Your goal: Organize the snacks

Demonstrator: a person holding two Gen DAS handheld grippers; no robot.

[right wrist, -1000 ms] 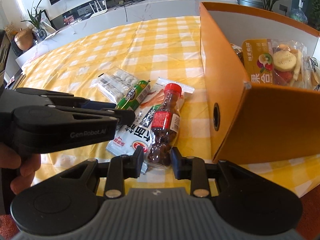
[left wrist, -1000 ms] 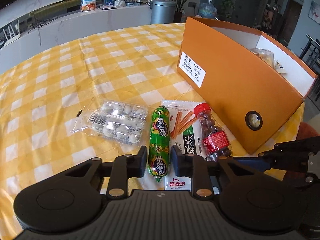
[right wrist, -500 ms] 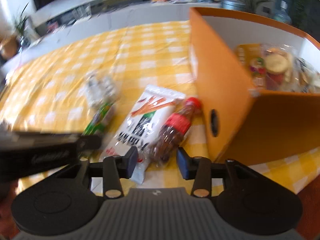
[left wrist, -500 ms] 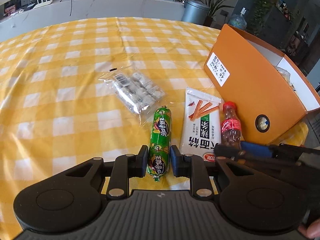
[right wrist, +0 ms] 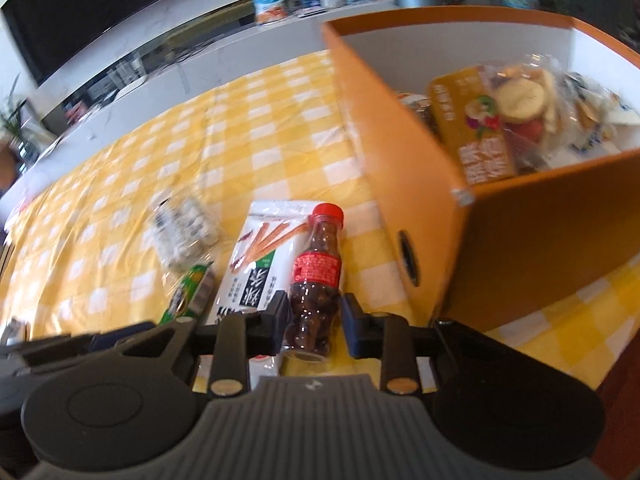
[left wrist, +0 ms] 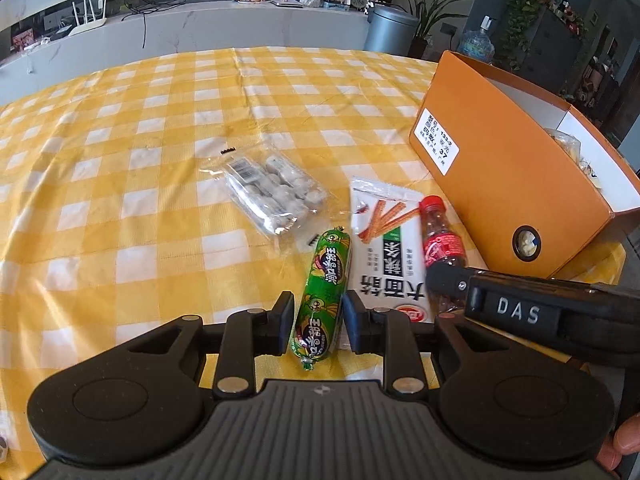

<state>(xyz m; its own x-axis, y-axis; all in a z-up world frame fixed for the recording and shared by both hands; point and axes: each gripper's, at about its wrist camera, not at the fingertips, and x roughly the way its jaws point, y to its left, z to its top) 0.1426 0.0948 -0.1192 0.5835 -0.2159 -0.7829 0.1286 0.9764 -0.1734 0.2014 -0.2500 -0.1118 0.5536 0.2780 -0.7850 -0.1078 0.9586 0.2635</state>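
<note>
A round table under a yellow-and-white checked tablecloth (left wrist: 160,128) carries everything. Near its right edge stands an open orange box (left wrist: 516,184), its long side facing the loose snacks; the right wrist view shows it already holding a gold bag of dried fruit (right wrist: 476,128) among other clear packets. Between the box and the middle of the table the loose snacks lie in a row. A white noodle-snack packet (left wrist: 386,256) lies flat, with a small red-capped bottle of dark candies (right wrist: 316,280) just beside it on the box side. A clear pack of small white sweets (left wrist: 272,192) lies further toward the table's middle. A green sausage stick (left wrist: 322,300) lies lengthwise along the packet's other side, its near end between the fingers of the left gripper (left wrist: 316,322). That gripper's jaws have just eased slightly and stand narrow, close on both sides of the stick. The right gripper (right wrist: 312,322) has just been closing and its pads are clamped on the lower body of the bottle, whose cap points away toward the box corner.
</note>
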